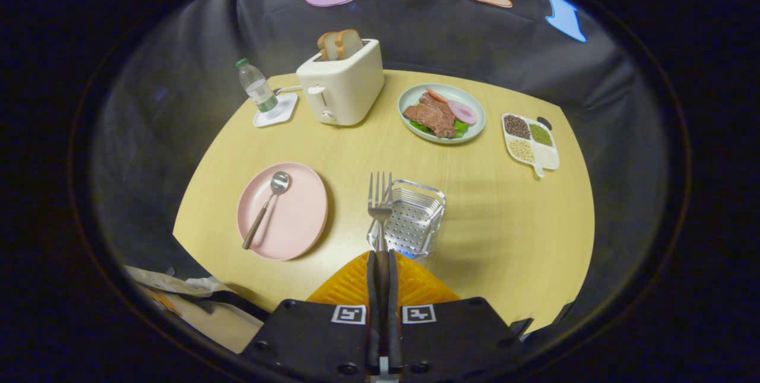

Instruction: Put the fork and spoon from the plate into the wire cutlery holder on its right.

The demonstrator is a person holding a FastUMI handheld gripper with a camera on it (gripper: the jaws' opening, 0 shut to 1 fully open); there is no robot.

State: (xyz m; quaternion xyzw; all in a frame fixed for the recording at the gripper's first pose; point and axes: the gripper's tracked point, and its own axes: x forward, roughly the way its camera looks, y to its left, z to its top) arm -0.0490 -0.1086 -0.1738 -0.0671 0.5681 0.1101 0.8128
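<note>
Grasping the fork (pixel 380 199) by its handle, the gripper (pixel 380 264) could miss the holder's (pixel 415 220) near left rim if tilted.

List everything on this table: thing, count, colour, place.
fork: 1, silver, clamped between the fingers, tines over the holder's near-left rim
wire cutlery holder: 1, silver, right of the plate
pink plate: 1, left of the holder
spoon: 1, silver bowl, brown handle, on the plate
toaster: 1, cream, bread in it, far side
water bottle: 1, clear, green cap, on a white coaster
food plate: 1, pale green
divided dish: 1, white, far right
gripper: 1, shut on the fork
</note>
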